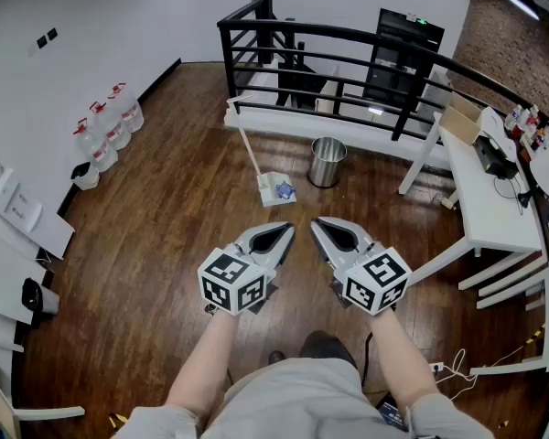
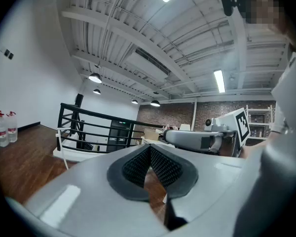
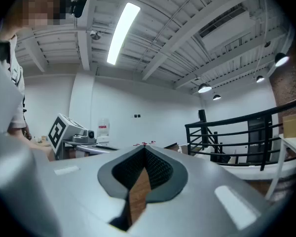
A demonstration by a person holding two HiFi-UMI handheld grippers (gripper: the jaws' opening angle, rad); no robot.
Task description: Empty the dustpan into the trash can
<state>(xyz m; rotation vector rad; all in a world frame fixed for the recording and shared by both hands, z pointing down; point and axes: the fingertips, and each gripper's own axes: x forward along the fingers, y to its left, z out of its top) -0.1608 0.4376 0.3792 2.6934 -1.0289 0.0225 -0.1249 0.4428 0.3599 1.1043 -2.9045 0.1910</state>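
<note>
A white long-handled dustpan (image 1: pixel 274 189) stands on the wooden floor ahead of me, with small bits of litter in its pan. Just to its right stands a round metal trash can (image 1: pixel 328 161). My left gripper (image 1: pixel 287 230) and right gripper (image 1: pixel 318 225) hang side by side in front of my body, well short of both, tips pointing toward them. Each is shut with nothing between its pads. The left gripper view shows its shut tips (image 2: pixel 149 147) and the right gripper (image 2: pixel 197 139) beside it. The right gripper view shows shut tips (image 3: pixel 144 150).
A black railing (image 1: pixel 348 39) fences the floor's far edge behind the trash can. A white table (image 1: pixel 480 186) with clutter stands at the right. Water bottles (image 1: pixel 110 128) line the left wall, white boards (image 1: pixel 18 227) lean at the left, and cables (image 1: pixel 453 366) lie near my feet.
</note>
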